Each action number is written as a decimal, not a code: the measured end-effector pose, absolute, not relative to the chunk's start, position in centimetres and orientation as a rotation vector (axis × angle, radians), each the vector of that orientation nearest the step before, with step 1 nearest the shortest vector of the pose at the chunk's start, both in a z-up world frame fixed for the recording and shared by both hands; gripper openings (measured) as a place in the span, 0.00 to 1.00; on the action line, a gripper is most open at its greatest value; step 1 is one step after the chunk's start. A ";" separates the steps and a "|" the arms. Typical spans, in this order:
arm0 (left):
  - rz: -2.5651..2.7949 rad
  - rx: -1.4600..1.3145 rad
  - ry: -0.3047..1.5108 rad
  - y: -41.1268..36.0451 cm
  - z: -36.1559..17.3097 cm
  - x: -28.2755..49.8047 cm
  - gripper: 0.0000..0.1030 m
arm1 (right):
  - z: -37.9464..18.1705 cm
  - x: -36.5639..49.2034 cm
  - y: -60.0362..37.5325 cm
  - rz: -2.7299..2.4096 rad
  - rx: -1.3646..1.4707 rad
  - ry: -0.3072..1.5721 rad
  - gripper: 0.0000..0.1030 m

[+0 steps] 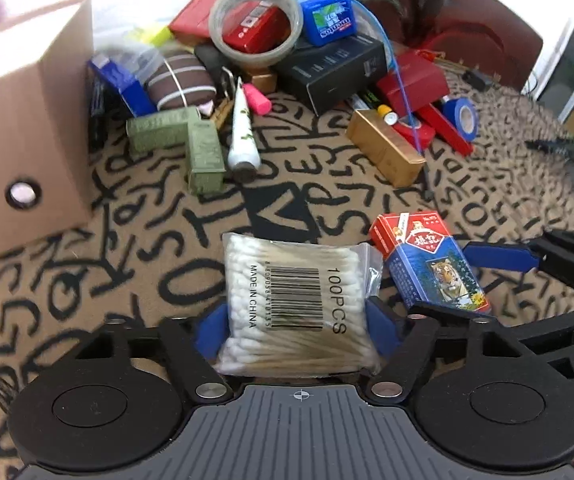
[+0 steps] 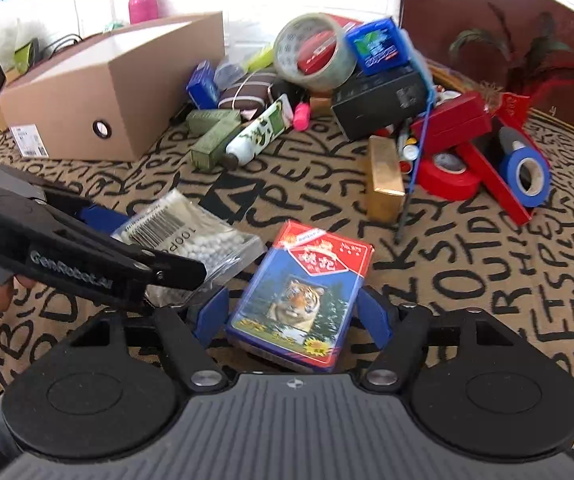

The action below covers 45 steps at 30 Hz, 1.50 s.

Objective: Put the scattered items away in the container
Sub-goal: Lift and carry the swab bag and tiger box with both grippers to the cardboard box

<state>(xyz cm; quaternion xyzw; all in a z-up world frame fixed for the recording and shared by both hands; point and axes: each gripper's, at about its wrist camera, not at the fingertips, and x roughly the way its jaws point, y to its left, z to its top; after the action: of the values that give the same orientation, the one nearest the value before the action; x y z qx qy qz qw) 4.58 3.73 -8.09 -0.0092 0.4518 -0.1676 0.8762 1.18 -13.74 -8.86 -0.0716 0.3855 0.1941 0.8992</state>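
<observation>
A clear bag of cotton swabs (image 1: pixel 291 300) lies on the lettered carpet, and my left gripper (image 1: pixel 295 312) is shut on it, its blue pads pressing both ends of the bag. Just to its right lies a blue and red tiger card box (image 2: pixel 299 292). It sits between the fingers of my right gripper (image 2: pixel 293 308), which is open, with a thin gap at the right pad. The brown cardboard container (image 2: pixel 119 80) stands at the back left, its top open. The left gripper's black finger (image 2: pixel 119 264) crosses over the swab bag (image 2: pixel 191 232) in the right wrist view.
A heap behind holds a clear tape roll (image 2: pixel 315 52), a blue mint box (image 2: pixel 379 46), a black box (image 2: pixel 383 100), a gold box (image 2: pixel 385 184), red boxes, red and blue tape rolls (image 2: pixel 527 172), green boxes (image 1: pixel 191 140) and a white tube (image 1: pixel 243 132). A brown chair back (image 2: pixel 487 12) stands behind.
</observation>
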 end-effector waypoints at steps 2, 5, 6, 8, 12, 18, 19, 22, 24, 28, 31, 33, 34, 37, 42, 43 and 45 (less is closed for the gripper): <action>-0.334 -0.059 0.947 4.4 -8.0 4.8 0.69 | -8.9 1.4 -13.5 0.386 -0.163 0.790 0.70; -0.251 -0.070 0.928 5.4 -7.9 5.1 0.69 | -8.8 1.8 -13.6 0.369 -0.166 0.791 0.70; -0.238 -0.080 0.928 5.7 -7.8 5.2 0.73 | -8.8 2.0 -13.6 0.360 -0.171 0.793 0.70; -0.250 -0.089 0.941 6.0 -7.8 5.2 0.82 | -8.8 2.2 -13.6 0.355 -0.178 0.800 0.70; -0.263 -0.012 0.935 4.7 -8.2 5.1 0.86 | -9.1 2.3 -13.0 0.343 -0.202 0.811 0.72; -0.253 0.030 0.916 4.3 -8.3 5.3 0.71 | -10.1 2.8 -13.2 0.344 -0.147 0.837 0.71; -0.253 0.021 0.915 4.4 -8.2 5.3 0.71 | -10.0 2.8 -13.2 0.341 -0.142 0.838 0.71; -0.262 0.021 0.910 4.5 -8.3 5.2 0.82 | -9.8 2.7 -12.9 0.333 -0.165 0.831 0.71; -0.258 0.030 0.901 4.2 -8.4 5.0 0.82 | -9.9 2.8 -12.8 0.328 -0.159 0.830 0.71; -0.254 0.032 0.887 4.4 -8.4 4.9 0.70 | -10.3 3.0 -12.9 0.329 -0.124 0.817 0.69; -0.266 -0.019 0.890 5.3 -8.0 4.4 0.69 | -9.8 2.8 -12.9 0.332 -0.103 0.827 0.68; -0.272 -0.070 0.885 6.2 -7.5 3.6 0.69 | -9.0 2.1 -12.6 0.362 -0.090 0.812 0.68; -0.268 -0.084 0.879 6.6 -7.2 3.2 0.69 | -8.5 1.8 -12.4 0.376 -0.092 0.804 0.68; -0.263 -0.111 0.833 8.3 -5.4 1.7 0.69 | -6.9 1.0 -11.3 0.427 -0.097 0.772 0.68; -0.240 -0.161 0.739 12.0 -1.3 0.3 0.69 | -2.9 0.4 -8.5 0.532 -0.134 0.676 0.68; -0.227 -0.165 0.716 12.8 -0.4 0.3 0.69 | -2.0 0.5 -7.8 0.556 -0.138 0.657 0.68; -0.201 -0.175 0.676 14.5 1.1 0.5 0.69 | -0.2 1.0 -6.3 0.596 -0.152 0.615 0.68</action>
<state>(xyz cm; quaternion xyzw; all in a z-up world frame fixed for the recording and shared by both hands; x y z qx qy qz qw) 0.46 14.50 1.06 -0.0856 0.3307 -0.0981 0.9347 0.97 -6.32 -0.20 -0.0735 0.2981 0.2887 0.9068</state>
